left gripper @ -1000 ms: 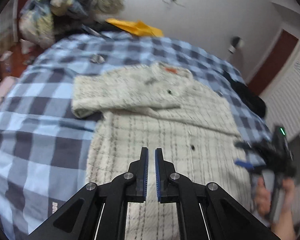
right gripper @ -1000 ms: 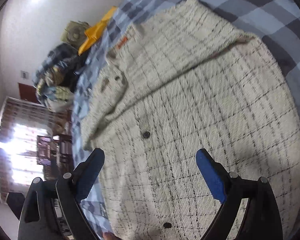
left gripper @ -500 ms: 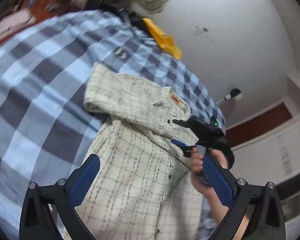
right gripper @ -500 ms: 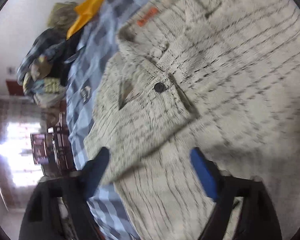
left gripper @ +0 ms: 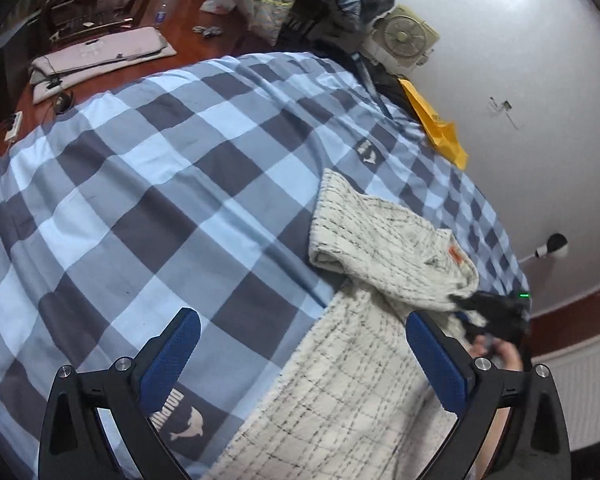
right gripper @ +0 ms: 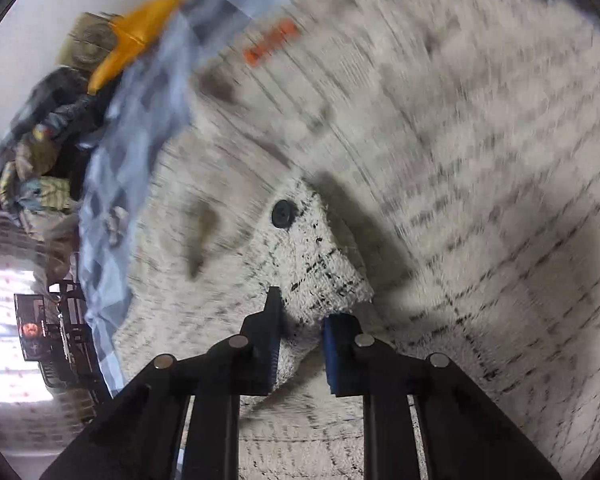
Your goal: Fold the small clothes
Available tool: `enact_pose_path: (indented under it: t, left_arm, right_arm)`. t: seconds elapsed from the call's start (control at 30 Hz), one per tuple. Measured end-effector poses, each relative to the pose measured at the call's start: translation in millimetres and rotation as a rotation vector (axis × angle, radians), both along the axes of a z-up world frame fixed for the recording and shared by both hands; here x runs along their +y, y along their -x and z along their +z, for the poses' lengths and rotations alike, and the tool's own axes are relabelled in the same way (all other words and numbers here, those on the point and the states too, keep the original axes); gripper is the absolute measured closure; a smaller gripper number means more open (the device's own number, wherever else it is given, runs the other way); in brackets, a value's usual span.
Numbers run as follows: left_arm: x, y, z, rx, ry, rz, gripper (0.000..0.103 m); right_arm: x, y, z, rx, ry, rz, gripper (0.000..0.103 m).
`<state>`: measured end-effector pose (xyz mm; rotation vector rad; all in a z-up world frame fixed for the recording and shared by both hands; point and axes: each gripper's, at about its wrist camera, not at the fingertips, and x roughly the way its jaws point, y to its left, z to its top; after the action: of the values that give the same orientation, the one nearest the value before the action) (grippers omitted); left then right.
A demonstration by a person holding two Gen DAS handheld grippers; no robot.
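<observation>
Two views. From the left wrist I see my left gripper (left gripper: 300, 360) spread wide and holding nothing, above the checked bedspread (left gripper: 160, 200), where the cream plaid jacket (left gripper: 360, 380) lies with one sleeve folded across. I judge the next move is carrying a fold over. From the right wrist, my right gripper (right gripper: 300, 340) is closing on a fabric flap (right gripper: 320, 272) near a black button (right gripper: 282, 213). Motion blur hides the rest of the jacket.
</observation>
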<state>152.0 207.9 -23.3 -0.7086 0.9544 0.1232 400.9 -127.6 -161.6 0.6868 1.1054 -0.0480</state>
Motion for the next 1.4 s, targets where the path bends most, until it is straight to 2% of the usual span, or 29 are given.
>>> enact_pose_path:
  t: [0.13, 0.23, 0.33, 0.43, 0.53, 0.6, 0.67, 0.73, 0.77, 0.8, 0.87, 0.93, 1.0, 1.13, 1.2, 1.27, 1.37, 1.4]
  left_arm:
    - [-5.0, 2.4, 1.8, 0.001, -0.001, -0.019, 0.000]
    - [-9.2, 3.3, 1.9, 0.004, -0.019, -0.037, 0.000]
    - [-11.5, 2.4, -0.9, 0.018, -0.004, -0.051, 0.000]
    - [-15.4, 1.9, -2.0, 0.021, 0.008, -0.061, 0.000]
    - [-23.7, 1.2, 1.0, 0.015, -0.027, -0.086, 0.000]
    - [-29.8, 0.4, 2.9, 0.013, -0.055, -0.111, 0.000]
    - [-34.0, -0.8, 3.9, 0.010, -0.069, -0.130, 0.000]
    - [-35.8, -1.6, 3.5, 0.014, -0.075, -0.139, 0.000]
    - [-36.1, -1.8, 2.9, 0.017, -0.076, -0.140, 0.000]
    - [-36.3, -1.7, 2.2, 0.020, -0.076, -0.141, 0.000]
    - [-35.9, -1.4, 1.1, 0.026, -0.076, -0.139, 0.000]
    - [-36.0, -1.3, 0.5, 0.029, -0.076, -0.136, 0.000]
    - [-37.4, -1.8, 0.5, 0.030, -0.077, -0.138, 0.000]
    - [-45.1, -2.9, 1.0, 0.032, -0.099, -0.158, 0.000]
    - [-48.3, -3.3, 0.6, 0.034, -0.105, -0.168, 0.000]
    - [-50.9, -3.7, -0.2, 0.037, -0.113, -0.178, 0.000]
    - [-52.2, -3.4, -2.2, 0.044, -0.126, -0.186, 0.000]
    - [-52.0, -3.2, -2.9, 0.046, -0.126, -0.186, 0.000]
  right_arm:
    - [6.1, 8.2, 48.0, -0.124, -0.040, 0.028, 0.091]
    - [7.2, 21.7, 98.5, -0.265, -0.111, 0.032, 0.091]
    - [-11.3, 43.4, 157.9, -0.420, -0.148, 0.008, 0.091]
    - [-29.5, 46.6, 200.7, -0.521, -0.114, -0.054, 0.091]
    - [-64.5, 55.5, 216.9, -0.547, -0.057, -0.117, 0.091]
    - [-92.7, 57.7, 214.2, -0.527, -0.002, -0.174, 0.091]
    - [-116.3, 57.6, 197.6, -0.466, 0.070, -0.232, 0.091]
    - [-143.3, 56.9, 165.8, -0.364, 0.131, -0.306, 0.087]
    - [-157.7, 59.3, 146.8, -0.299, 0.148, -0.353, 0.082]
    - [-169.4, 60.4, 133.2, -0.234, 0.148, -0.378, 0.065]
    - [-198.3, 66.0, 89.9, -0.066, 0.092, -0.439, 0.044]
    - [-218.2, 85.5, 71.0, -0.025, 0.057, -0.501, 0.044]
    - [-226.9, 100.0, 60.3, 0.023, 0.096, -0.559, 0.044]
    - [-199.3, 101.7, 68.7, 0.020, 0.140, -0.445, 0.044]
    - [-168.3, 89.9, 77.9, -0.011, 0.178, -0.363, 0.044]
    - [-124.6, 74.2, 87.0, -0.045, 0.211, -0.222, 0.044]
    - [-87.9, 53.4, 79.5, -0.083, 0.218, -0.093, 0.044]
    - [-80.8, 44.2, 73.0, -0.071, 0.255, -0.066, 0.044]
